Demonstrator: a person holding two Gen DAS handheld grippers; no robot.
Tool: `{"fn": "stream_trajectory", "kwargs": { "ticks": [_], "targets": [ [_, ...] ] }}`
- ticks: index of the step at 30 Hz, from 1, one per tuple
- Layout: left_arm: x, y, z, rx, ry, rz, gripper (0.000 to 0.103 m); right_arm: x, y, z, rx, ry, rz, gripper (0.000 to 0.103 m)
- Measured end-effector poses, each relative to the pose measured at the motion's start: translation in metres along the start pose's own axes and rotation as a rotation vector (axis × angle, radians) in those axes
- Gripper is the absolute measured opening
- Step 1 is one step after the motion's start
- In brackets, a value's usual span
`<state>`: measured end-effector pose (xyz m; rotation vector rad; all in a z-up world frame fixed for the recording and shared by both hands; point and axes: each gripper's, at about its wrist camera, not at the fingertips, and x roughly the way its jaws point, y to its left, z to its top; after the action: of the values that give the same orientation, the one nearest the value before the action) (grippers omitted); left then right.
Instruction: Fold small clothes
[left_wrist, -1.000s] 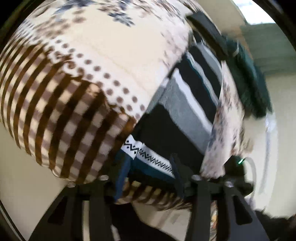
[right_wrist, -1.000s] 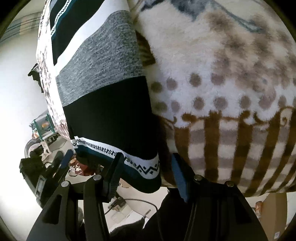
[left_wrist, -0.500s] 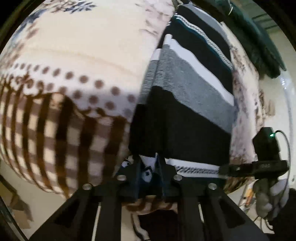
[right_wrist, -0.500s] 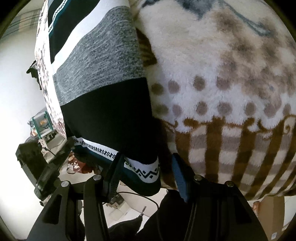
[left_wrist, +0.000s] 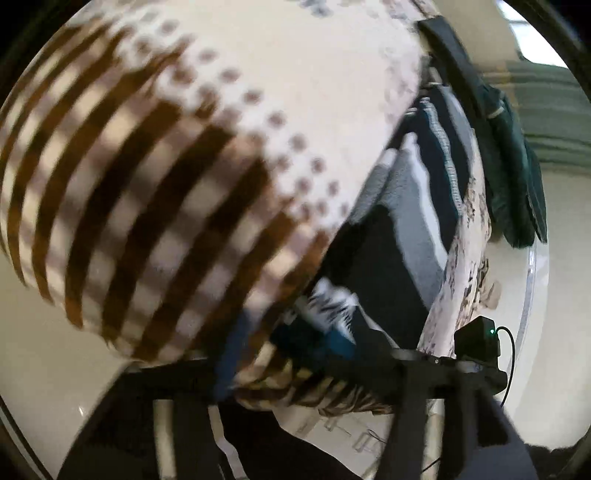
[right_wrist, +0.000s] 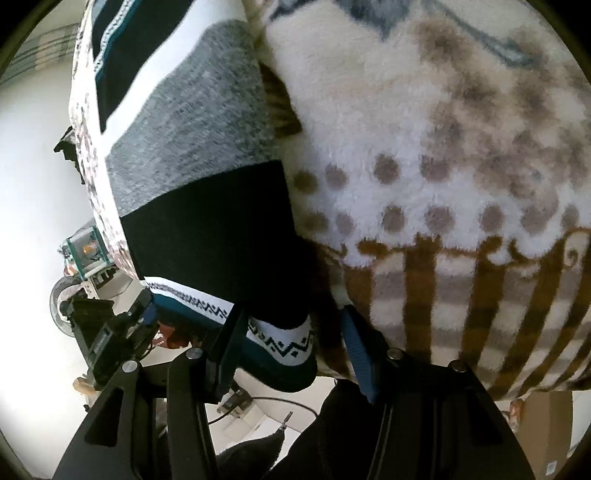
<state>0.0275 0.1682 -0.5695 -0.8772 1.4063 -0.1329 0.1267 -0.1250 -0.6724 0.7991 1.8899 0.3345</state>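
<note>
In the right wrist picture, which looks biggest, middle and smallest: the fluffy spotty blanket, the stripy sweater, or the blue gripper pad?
1. Fluffy blanket, fills most of the view.
2. Stripy sweater, though it lies nearer the picture's edge, so its true size is unsure.
3. Blue gripper pad, smallest.

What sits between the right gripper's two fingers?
In the right wrist view, the zigzag-patterned hem corner of the striped sweater lies between the right gripper fingers, resting on the fleece blanket; the pads stand apart.
</note>
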Motion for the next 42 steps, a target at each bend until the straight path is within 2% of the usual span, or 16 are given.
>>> {"fn": "stream_trajectory", "kwargs": {
  "ticks": [8, 12, 13, 14, 15, 16, 20, 23, 24, 26, 27, 30, 31, 32, 35, 42],
  "targets": [
    [0.063, -0.034, 0.036, 0.186, 0.100, 0.002, 0.071, 0.010, -0.014, 0.011, 0.032, 0.006, 0.136, 0.055],
    [0.063, -0.037, 0.030, 0.249, 0.090, 0.004, 0.071, 0.022, -0.017, 0.012, 0.040, 0.003, 0.202, 0.054],
    [0.062, -0.038, 0.030, 0.259, 0.089, 0.010, 0.061, 0.024, -0.016, 0.012, 0.042, 0.000, 0.212, 0.038],
    [0.064, -0.041, 0.028, 0.272, 0.094, 0.021, 0.028, 0.027, -0.015, 0.011, 0.043, -0.004, 0.204, 0.022],
    [0.064, -0.039, 0.025, 0.270, 0.110, 0.009, 0.013, 0.028, -0.015, 0.010, 0.046, -0.011, 0.211, 0.019],
    [0.065, -0.038, 0.020, 0.263, 0.123, 0.001, 0.011, 0.029, -0.015, 0.009, 0.056, -0.020, 0.214, 0.014],
    [0.065, -0.040, 0.005, 0.281, 0.158, 0.012, 0.009, 0.027, -0.020, -0.004, 0.083, -0.036, 0.159, 0.008],
    [0.062, -0.030, 0.013, 0.177, 0.194, -0.064, 0.013, 0.023, -0.024, -0.006, 0.110, -0.028, 0.211, 0.011],
    [0.063, -0.028, 0.016, 0.158, 0.206, -0.075, 0.016, 0.020, -0.023, -0.005, 0.107, -0.031, 0.201, 0.012],
    [0.068, -0.028, 0.018, 0.143, 0.235, -0.116, 0.036, 0.022, -0.022, -0.002, 0.098, -0.003, 0.185, 0.025],
    [0.071, -0.029, 0.019, 0.147, 0.242, -0.128, 0.037, 0.023, -0.022, 0.000, 0.094, 0.012, 0.184, 0.029],
    [0.074, -0.039, 0.016, 0.189, 0.238, -0.104, 0.034, 0.027, -0.024, 0.002, 0.114, 0.035, 0.185, 0.029],
    [0.072, -0.041, 0.015, 0.201, 0.230, -0.098, 0.028, 0.027, -0.023, 0.001, 0.119, 0.032, 0.196, 0.029],
    [0.073, -0.045, 0.014, 0.208, 0.231, -0.089, 0.012, 0.024, -0.023, -0.001, 0.119, 0.019, 0.202, 0.022],
    [0.064, -0.055, 0.012, 0.220, 0.208, -0.065, 0.011, 0.016, -0.021, -0.008, 0.113, -0.007, 0.230, 0.011],
    [0.014, -0.117, 0.031, 0.229, 0.140, -0.168, 0.010, -0.036, 0.010, -0.022, 0.088, -0.066, 0.349, 0.010]
  ]
}}
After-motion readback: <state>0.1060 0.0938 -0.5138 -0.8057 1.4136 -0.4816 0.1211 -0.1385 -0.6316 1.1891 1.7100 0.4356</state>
